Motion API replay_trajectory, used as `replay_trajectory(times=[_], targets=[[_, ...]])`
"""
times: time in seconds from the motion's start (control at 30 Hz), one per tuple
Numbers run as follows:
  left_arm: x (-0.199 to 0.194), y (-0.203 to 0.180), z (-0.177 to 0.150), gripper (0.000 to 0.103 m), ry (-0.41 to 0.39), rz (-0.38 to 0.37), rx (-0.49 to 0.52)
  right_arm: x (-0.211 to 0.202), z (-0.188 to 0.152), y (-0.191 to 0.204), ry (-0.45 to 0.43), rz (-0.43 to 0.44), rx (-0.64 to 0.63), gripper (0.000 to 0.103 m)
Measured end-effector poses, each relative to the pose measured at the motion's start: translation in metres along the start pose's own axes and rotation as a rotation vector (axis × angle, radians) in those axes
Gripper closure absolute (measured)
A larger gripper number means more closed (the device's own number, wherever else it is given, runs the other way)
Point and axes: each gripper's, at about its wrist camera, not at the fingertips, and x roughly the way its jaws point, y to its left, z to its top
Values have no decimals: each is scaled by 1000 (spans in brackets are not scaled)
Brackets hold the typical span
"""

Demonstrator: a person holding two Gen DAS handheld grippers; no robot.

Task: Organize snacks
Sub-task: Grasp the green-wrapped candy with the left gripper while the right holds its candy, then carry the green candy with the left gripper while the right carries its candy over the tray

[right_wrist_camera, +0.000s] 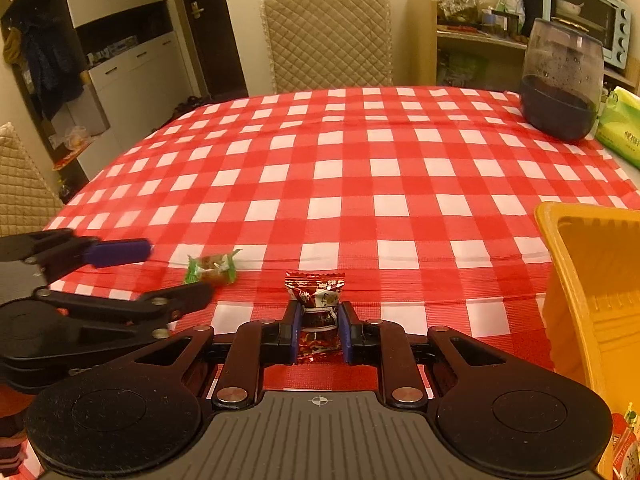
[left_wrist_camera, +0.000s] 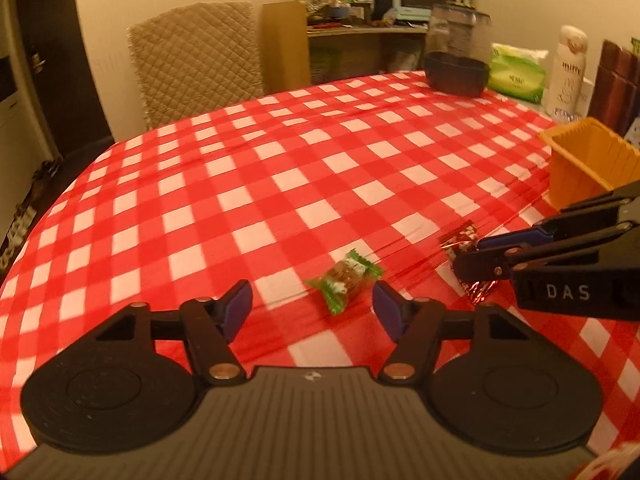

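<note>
Tongs on the right (right_wrist_camera: 319, 330) pinch a red-wrapped snack (right_wrist_camera: 316, 300), a grip only the right view shows head-on. Left tongs (left_wrist_camera: 312, 306) stand half open, pads clear of one green-wrapped candy (left_wrist_camera: 344, 280) lying between their tips. Beyond both spreads bare checked tablecloth (right_wrist_camera: 360, 168). One orange bin (right_wrist_camera: 592, 280) sits right of the right tongs.

right claw (right_wrist_camera: 319, 330) clamping red snack packet (right_wrist_camera: 316, 300)
</note>
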Motion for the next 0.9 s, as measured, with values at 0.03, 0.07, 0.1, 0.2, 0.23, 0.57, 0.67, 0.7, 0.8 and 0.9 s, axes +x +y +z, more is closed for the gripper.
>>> replay_trajectory(times=[0.03,0.07,0.1,0.2,0.23,0.57,0.67,0.7,0.8,0.9], targets=[[4,-1,2,42,3,-3,6,0,0,0,0,2,-1,83],[7,-2,3,43,4,-5,9,1,0,-1,0,4,1,83],[9,-3,3,44,4,-7,15,2,1,-1,1,6,5,83],[15,-6,5,54,6,-17,36,4,2,-4,4,13,17,83],[15,-5,4,57,0,-21,39,4,2,-4,4,15,19,83],[19,-10,9,83,9,-53,20,8,0,-4,4,21,-11,82],[17,-8,8,83,13,-53,-14,8,-2,-2,-7,10,-33,82],[16,-8,7,83,14,-50,-20,8,-2,0,-13,3,-50,81],[13,-8,5,84,18,-45,-34,10,-7,6,-38,-17,-119,80],[9,-7,3,84,22,-43,-58,11,-14,14,-60,-43,-189,80]])
